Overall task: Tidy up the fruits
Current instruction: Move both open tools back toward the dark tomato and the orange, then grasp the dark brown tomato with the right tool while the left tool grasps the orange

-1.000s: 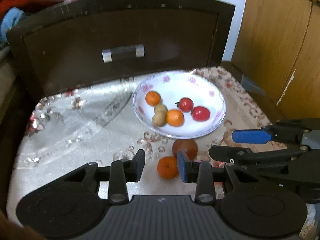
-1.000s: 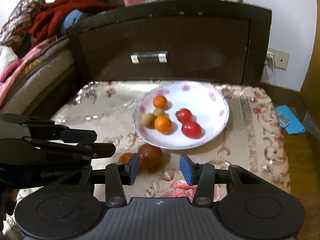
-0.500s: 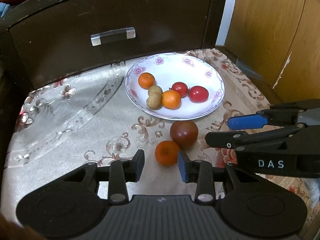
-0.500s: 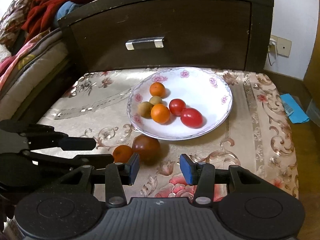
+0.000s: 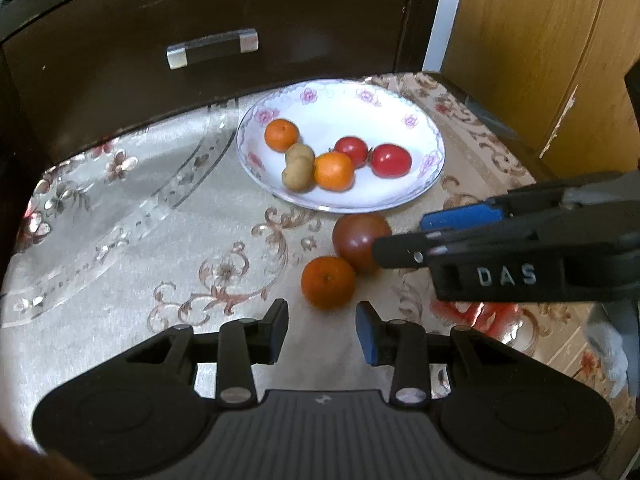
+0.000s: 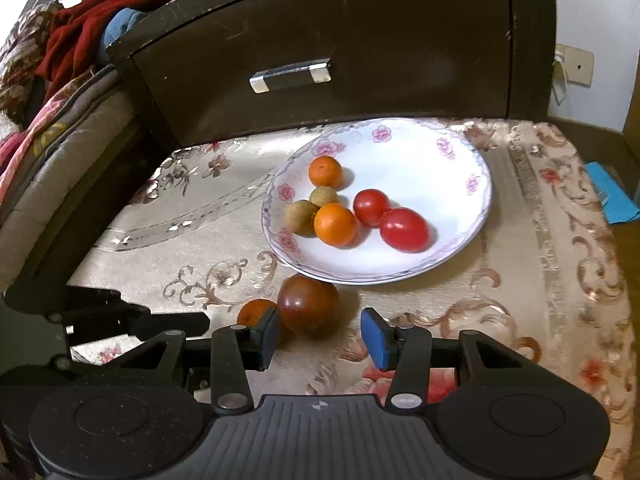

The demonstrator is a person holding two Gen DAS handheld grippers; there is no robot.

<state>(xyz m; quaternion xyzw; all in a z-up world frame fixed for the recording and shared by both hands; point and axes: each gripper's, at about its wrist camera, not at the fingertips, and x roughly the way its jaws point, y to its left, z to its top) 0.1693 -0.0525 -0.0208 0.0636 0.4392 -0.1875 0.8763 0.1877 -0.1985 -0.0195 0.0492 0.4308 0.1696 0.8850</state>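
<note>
While unheld, tangerine point(image 5: 328, 282) fronts left tool point(image 5: 322, 332)

We see a white plate point(image 6: 460, 236) rimmed with pink flowers, holding two orange mandarins point(image 6: 335, 224), two red tomatoes point(image 6: 404, 229) and two tan-brown longans point(image 6: 301, 217). On the beige cloth point(image 5: 120, 240), patterned with brown scrolls and red blossoms, lie an orange mandarin point(image 5: 328, 282) and a dark maroon tomato point(image 6: 308, 309). Both grippers are black with blue pads point(image 6: 374, 340). Behind stands a dark brown drawer point(image 6: 360, 40) with a silver handle point(image 6: 290, 75); red fabric point(image 6: 76, 28) lies beyond.
</note>
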